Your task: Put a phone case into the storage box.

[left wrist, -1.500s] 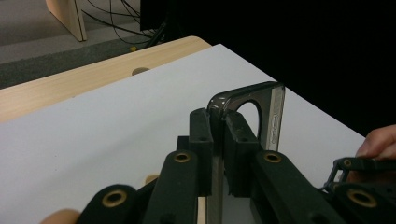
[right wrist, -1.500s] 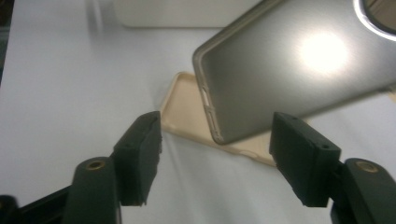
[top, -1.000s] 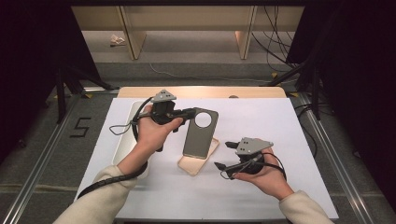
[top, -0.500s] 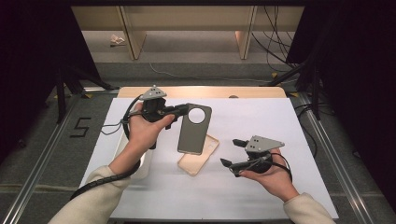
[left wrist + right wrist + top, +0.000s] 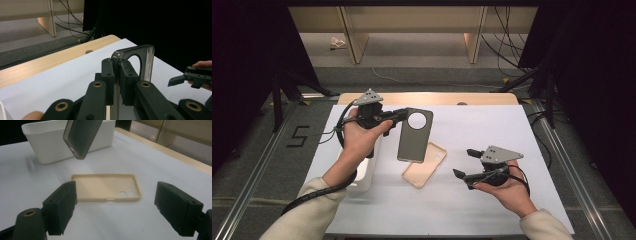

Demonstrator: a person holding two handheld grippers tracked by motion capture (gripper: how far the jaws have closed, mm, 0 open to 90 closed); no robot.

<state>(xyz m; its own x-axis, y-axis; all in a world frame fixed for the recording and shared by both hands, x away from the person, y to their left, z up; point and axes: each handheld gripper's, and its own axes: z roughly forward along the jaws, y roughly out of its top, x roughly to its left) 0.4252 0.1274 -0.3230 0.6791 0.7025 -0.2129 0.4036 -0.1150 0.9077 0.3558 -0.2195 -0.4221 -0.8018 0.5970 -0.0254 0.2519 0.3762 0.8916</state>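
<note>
My left gripper point(image 5: 403, 116) is shut on the top edge of a dark grey phone case point(image 5: 414, 136) with a large round camera hole, held hanging above the white table sheet. In the left gripper view the jaws point(image 5: 116, 67) pinch the dark case point(image 5: 147, 60) by its rim. A beige phone case point(image 5: 424, 165) lies open side up on the sheet, just below and right of the hanging one. My right gripper point(image 5: 463, 163) stands open to the right of it. The right gripper view has the beige case point(image 5: 105, 187) ahead of my right gripper point(image 5: 117, 202) and the dark case point(image 5: 82, 137) above.
A white bin point(image 5: 362, 172) sits at the left of the sheet, partly under my left forearm; it also stands behind the cases as the white bin point(image 5: 50, 142). The wooden table edge point(image 5: 437, 98) runs along the back. My right gripper point(image 5: 185, 78) appears far off.
The left hand has carried the dark case up and a little to the left, away from the beige case. The right gripper has stayed about where it was.
</note>
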